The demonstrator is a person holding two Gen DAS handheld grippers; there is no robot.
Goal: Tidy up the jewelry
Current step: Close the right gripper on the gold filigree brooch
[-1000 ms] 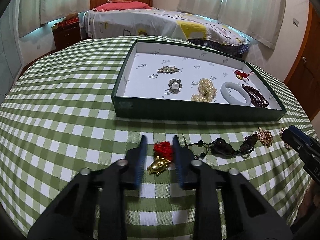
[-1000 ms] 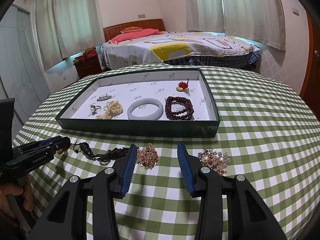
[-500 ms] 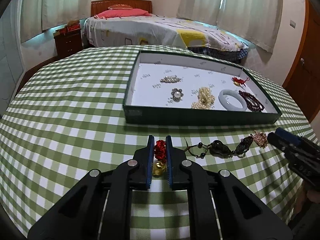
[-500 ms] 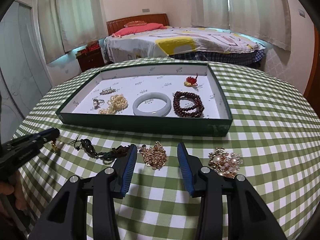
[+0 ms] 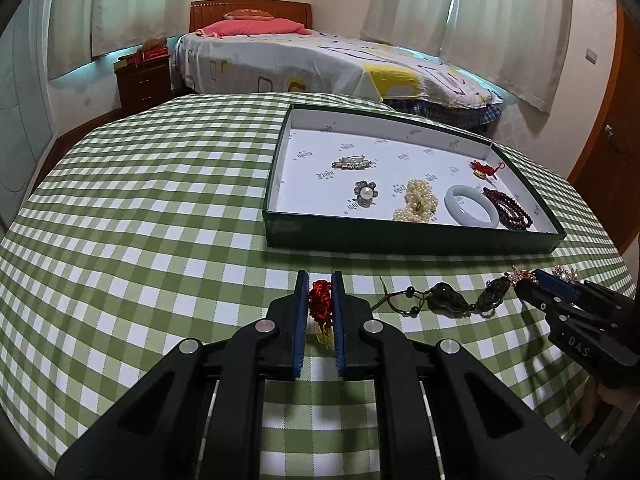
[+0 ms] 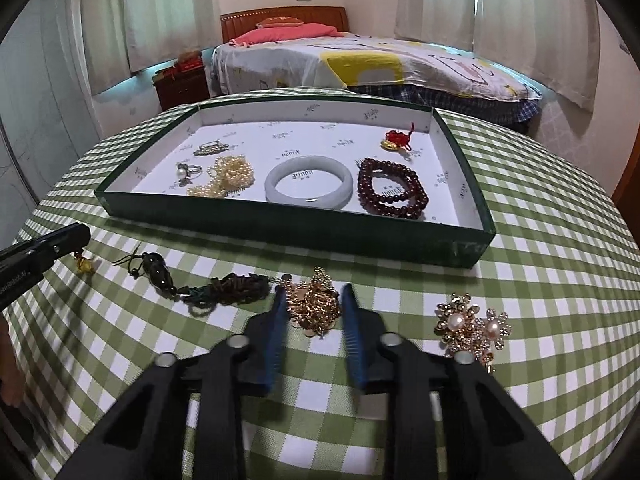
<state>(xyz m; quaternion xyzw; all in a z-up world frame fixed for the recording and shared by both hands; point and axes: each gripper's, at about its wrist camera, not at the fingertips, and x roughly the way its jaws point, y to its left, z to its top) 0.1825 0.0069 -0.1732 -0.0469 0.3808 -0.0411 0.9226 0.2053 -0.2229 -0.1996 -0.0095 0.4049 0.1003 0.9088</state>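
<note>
**A:** Behind your table you've got a bed (image 5: 320, 60), its patterned white cover with yellow patches hanging down the near side.

**B:** And a pink pillow (image 5: 256, 26) at its head, against the wooden headboard (image 5: 250, 10).

**A:** Just left of the bed, a dark wooden nightstand (image 5: 144, 82) with red boxes (image 5: 154, 53) stacked on top.

**B:** Pale curtains (image 6: 532, 20) cover the windows behind and to the right of the bed.

**A:** Your tabletop wears a green-and-white checked tablecloth (image 5: 140, 220), running edge to edge.

**B:** On the far right, there's a wooden door (image 5: 616, 152); its handle shows, small.

**A:** A wall switch (image 5: 591, 56) sits just beside the door frame.
</note>
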